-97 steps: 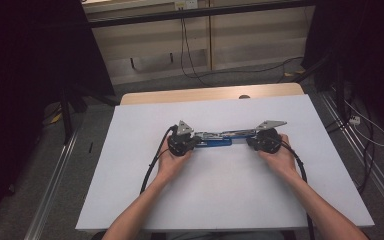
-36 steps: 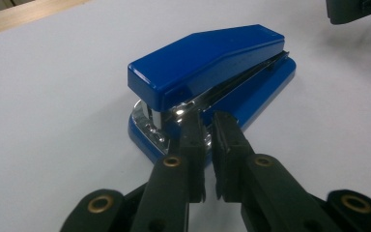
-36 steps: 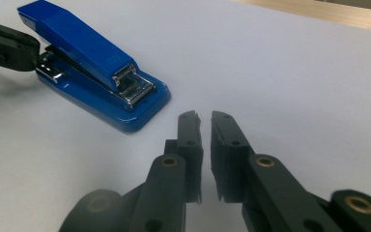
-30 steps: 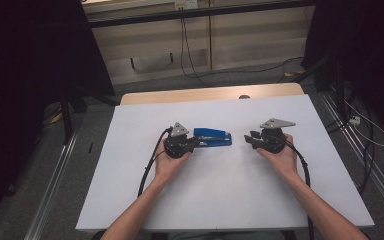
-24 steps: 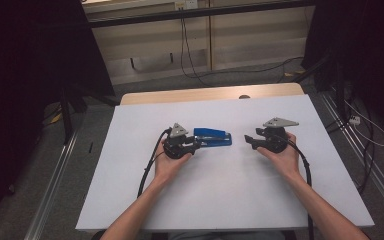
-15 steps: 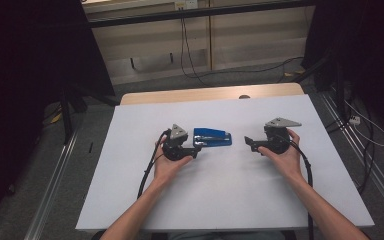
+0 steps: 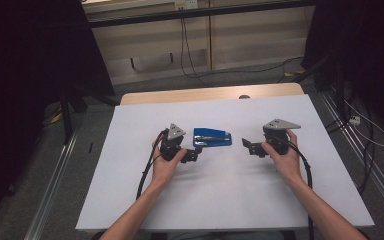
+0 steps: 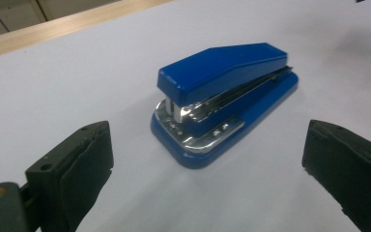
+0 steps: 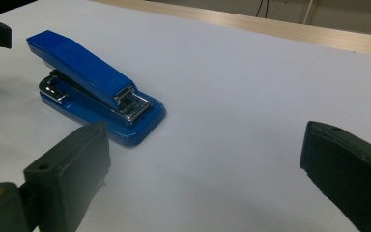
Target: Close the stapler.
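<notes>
A blue stapler (image 7: 212,137) lies flat on the white table top (image 7: 230,195), about midway between my two grippers. My left gripper (image 7: 194,153) sits just left of it and points at its metal front end (image 8: 195,137). Its jaws have just been opening and now stand wide open (image 8: 206,147), with nothing between the pads. My right gripper (image 7: 250,148) rests a short way right of the stapler and faces its hinge end (image 9: 133,108). Its jaws have also just been opening (image 9: 205,145) and hold nothing. The stapler (image 9: 87,79) lies ahead and to the left of them.
The table's wooden far edge (image 7: 205,95) runs behind the stapler. A black cable (image 7: 147,172) trails from the left gripper towards me, and another cable (image 7: 307,175) trails from the right. Metal rails (image 7: 55,200) and loose floor cables (image 7: 375,137) flank the table.
Both grippers, earlier closed at the stapler's two ends, have let go and drawn apart. Within the last second the left one slid slightly left. The stapler stays flat on the table.
</notes>
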`<state>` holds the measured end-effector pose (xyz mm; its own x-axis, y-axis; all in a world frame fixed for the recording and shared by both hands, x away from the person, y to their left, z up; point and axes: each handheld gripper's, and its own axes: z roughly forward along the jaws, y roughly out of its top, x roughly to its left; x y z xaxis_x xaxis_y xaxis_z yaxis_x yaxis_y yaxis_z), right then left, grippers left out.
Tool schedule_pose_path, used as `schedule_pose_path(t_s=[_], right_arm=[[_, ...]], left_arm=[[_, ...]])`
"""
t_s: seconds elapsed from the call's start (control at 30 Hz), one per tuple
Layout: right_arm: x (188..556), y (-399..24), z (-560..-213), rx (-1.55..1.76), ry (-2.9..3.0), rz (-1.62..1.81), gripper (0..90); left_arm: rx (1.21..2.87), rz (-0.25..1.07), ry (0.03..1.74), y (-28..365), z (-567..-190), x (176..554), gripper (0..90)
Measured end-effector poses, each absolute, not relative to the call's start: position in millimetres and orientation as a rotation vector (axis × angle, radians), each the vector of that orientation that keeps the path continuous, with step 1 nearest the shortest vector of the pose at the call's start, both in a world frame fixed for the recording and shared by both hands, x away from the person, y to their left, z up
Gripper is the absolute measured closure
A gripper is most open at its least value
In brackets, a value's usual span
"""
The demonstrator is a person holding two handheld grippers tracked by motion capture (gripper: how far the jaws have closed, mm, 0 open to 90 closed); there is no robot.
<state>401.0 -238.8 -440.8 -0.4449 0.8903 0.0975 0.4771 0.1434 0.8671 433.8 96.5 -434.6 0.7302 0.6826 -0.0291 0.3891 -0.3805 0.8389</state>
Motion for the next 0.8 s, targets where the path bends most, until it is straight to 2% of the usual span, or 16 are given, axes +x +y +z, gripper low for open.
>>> schedule_pose_path(t_s=[0.37, 0.6, 0.8], right_arm=[[387, -238, -435, 1.279, 1.946, 1.266, 3.7], [374, -239, -436, 1.277, 1.940, 1.250, 3.7], [365, -239, -431, 1.285, 1.927, 1.265, 3.7]], left_arm=[[1.954, 0.504, 0.826, 116, -421, 420, 3.9], [1.886, 0.469, 0.890, 137, -420, 409, 3.9], [1.877, 0.544, 0.898, 148, -412, 395, 3.6]])
